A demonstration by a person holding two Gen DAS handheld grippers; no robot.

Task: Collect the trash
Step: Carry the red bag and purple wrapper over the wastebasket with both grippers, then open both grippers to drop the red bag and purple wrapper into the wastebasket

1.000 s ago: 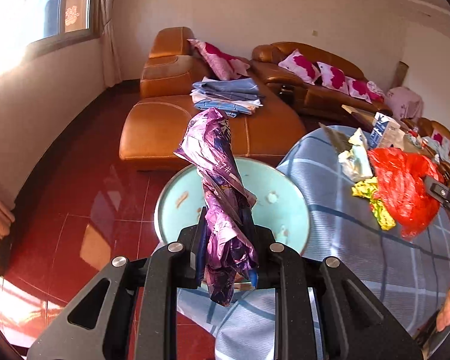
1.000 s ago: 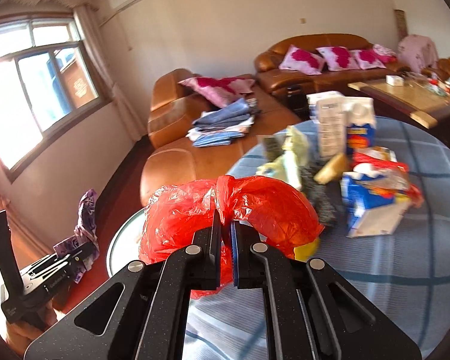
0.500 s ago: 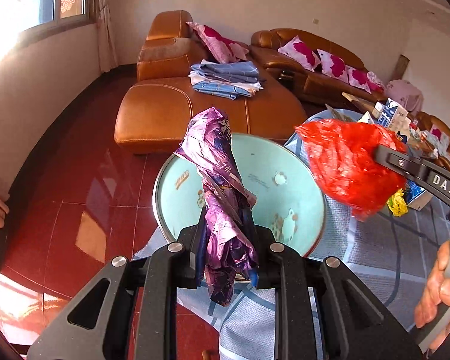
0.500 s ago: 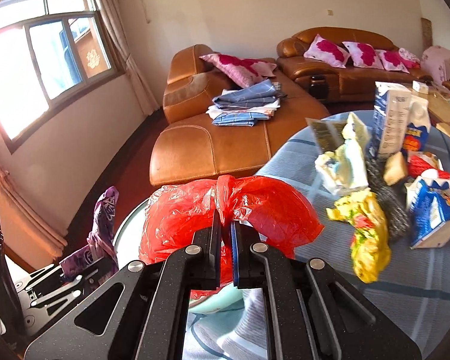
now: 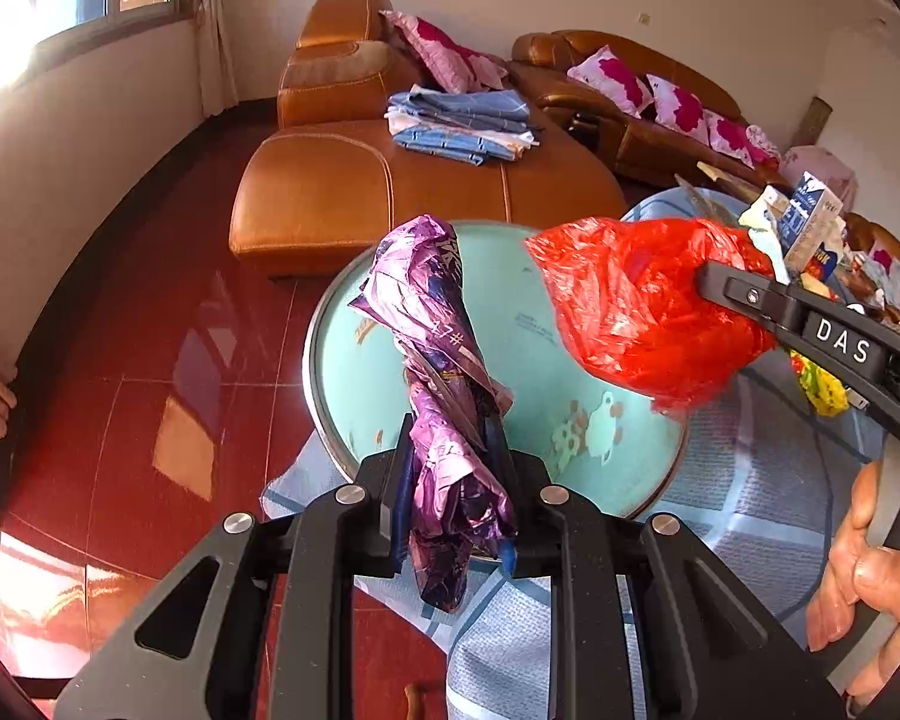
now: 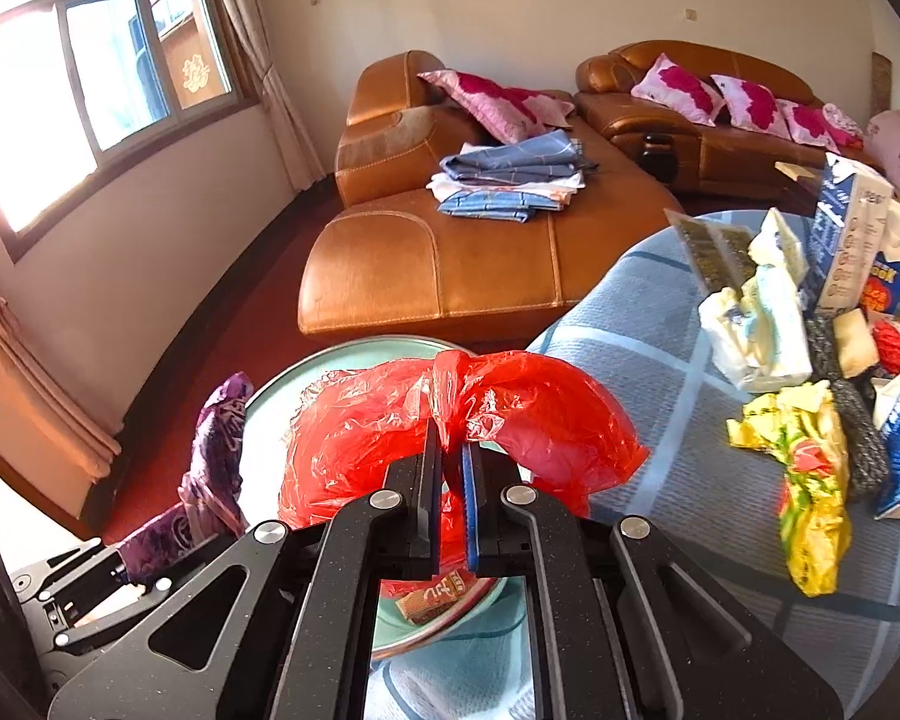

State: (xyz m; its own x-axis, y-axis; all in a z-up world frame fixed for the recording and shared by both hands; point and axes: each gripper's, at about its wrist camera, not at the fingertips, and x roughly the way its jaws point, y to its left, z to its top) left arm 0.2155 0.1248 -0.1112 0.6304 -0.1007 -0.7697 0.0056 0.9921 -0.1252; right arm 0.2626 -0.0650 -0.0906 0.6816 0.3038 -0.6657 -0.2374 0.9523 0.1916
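Observation:
My left gripper (image 5: 450, 462) is shut on a crumpled purple foil wrapper (image 5: 432, 330) and holds it upright over the near rim of a round teal basin (image 5: 510, 324). My right gripper (image 6: 448, 456) is shut on a red plastic bag (image 6: 384, 438) and holds it above the basin (image 6: 336, 360). The red bag (image 5: 642, 306) also shows in the left wrist view, over the basin's right side. The purple wrapper (image 6: 216, 456) shows at the left of the right wrist view.
A table with a blue checked cloth (image 6: 648, 372) carries a pile of trash: a yellow wrapper (image 6: 810, 480), white crumpled paper (image 6: 762, 324), cartons (image 6: 852, 240). An orange leather sofa (image 5: 390, 180) with folded cloths stands behind, on a red tiled floor (image 5: 150, 360).
My right gripper has carried the red bag leftward from the table's trash pile to above the teal basin. My left gripper has moved closer to the basin with the purple wrapper.

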